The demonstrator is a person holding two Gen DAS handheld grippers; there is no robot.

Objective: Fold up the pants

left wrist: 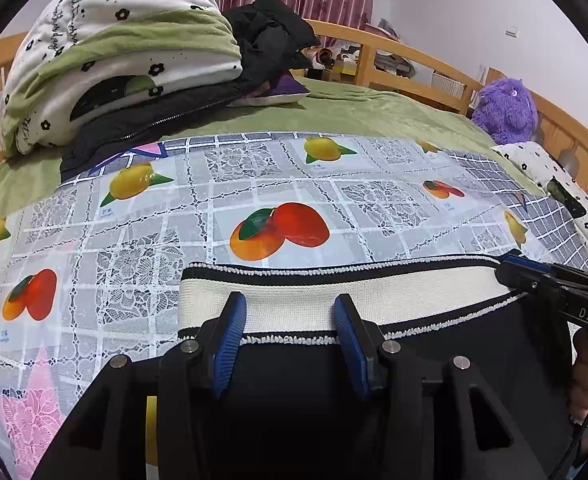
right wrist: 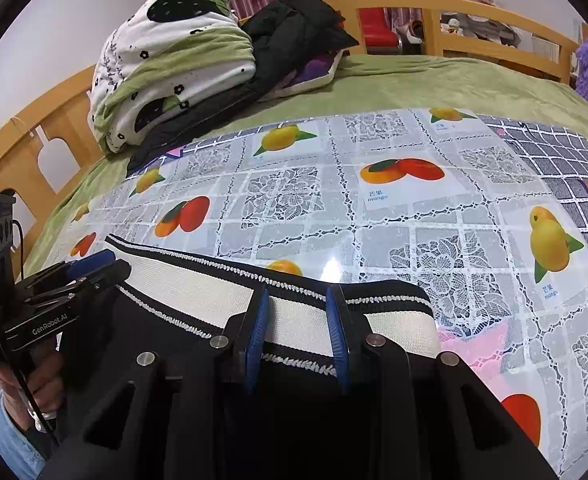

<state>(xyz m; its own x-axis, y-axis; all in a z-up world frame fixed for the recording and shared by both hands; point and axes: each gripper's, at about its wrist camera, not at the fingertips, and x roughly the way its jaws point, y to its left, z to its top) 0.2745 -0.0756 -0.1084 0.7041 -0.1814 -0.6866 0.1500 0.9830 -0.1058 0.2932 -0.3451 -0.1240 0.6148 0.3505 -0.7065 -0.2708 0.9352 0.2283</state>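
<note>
Pants (left wrist: 294, 380), black with a cream waistband (left wrist: 294, 304), are lying flat on the fruit-print tablecloth (left wrist: 142, 248) that is covering the green bed (left wrist: 373, 112). Toward the waistband's left end, the left gripper (left wrist: 290, 316) is hovering with its blue fingers (left wrist: 230, 336) spread apart over the band. Toward the right end, the right gripper (right wrist: 297, 312) is likewise sitting spread wide over the band, pinching nothing.

A wooden-framed bed (right wrist: 34, 128) covered by a green plush blanket (right wrist: 433, 80) carries everything. On the blanket lie a glossy fruit-printed lace-pattern plastic cloth (right wrist: 393, 216), a folded white-and-green flowered quilt (right wrist: 166, 64), a black zip jacket (right wrist: 294, 24) and a purple plush toy (left wrist: 505, 110). Black pants with a cream striped waistband (left wrist: 294, 300) lie on the plastic cloth.
</note>
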